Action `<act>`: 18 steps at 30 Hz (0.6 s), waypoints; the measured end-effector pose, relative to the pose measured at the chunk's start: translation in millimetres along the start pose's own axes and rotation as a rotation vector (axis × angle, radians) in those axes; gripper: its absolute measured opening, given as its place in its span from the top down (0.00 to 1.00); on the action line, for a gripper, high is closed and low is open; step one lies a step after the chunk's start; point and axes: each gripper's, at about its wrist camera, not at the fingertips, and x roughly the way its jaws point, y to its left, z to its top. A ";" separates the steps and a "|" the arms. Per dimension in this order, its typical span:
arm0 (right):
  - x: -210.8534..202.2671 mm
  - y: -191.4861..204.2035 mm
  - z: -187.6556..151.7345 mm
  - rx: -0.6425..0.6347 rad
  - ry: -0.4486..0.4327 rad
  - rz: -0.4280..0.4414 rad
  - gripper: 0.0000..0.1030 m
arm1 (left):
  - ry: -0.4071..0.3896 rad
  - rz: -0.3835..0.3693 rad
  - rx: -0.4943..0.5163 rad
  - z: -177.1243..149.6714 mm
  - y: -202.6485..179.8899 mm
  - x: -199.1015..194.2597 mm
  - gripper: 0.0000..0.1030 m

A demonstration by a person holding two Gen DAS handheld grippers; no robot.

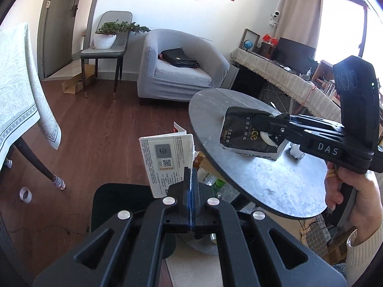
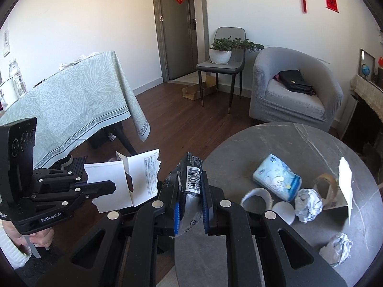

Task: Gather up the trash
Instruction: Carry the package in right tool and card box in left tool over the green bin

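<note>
My left gripper (image 1: pixel 190 174) is shut on a torn white paper box (image 1: pixel 166 162), held left of the round grey table (image 1: pixel 275 179), above a bin with bottles. It also shows in the right wrist view (image 2: pixel 112 186) with the box (image 2: pixel 124 179). My right gripper (image 2: pixel 190 184) is shut on a black tissue packet (image 2: pixel 191 177), held above the table's left edge; it shows in the left wrist view (image 1: pixel 268 124) with the packet (image 1: pixel 241 129). On the table lie a blue tissue pack (image 2: pixel 276 177), crumpled paper balls (image 2: pixel 307 204), tape rolls (image 2: pixel 257 198) and a torn paper piece (image 2: pixel 346 181).
A dark bin (image 1: pixel 107 205) sits on the floor below my left gripper. A table with a green cloth (image 2: pixel 71 110) stands to the left. A grey armchair (image 2: pixel 294 91) with a black bag, a chair with a plant (image 2: pixel 222 57) and a desk (image 1: pixel 287 76) stand behind.
</note>
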 end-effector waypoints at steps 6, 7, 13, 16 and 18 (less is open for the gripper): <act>24.0 22.3 5.9 -0.019 0.037 0.029 0.87 | 0.113 0.041 -0.041 -13.7 35.0 12.9 0.99; 27.8 25.7 6.0 -0.022 0.043 0.032 0.87 | 0.131 0.049 -0.044 -16.8 39.6 15.6 0.99; 49.6 45.3 7.9 -0.046 0.079 0.042 0.87 | 0.213 0.078 -0.078 -28.4 61.4 31.7 0.99; 60.9 54.0 6.5 -0.061 0.104 0.037 0.87 | 0.240 0.093 -0.093 -32.9 70.7 38.7 0.99; 69.2 61.2 5.1 -0.080 0.128 0.028 0.87 | 0.246 0.101 -0.094 -34.3 74.2 41.4 0.98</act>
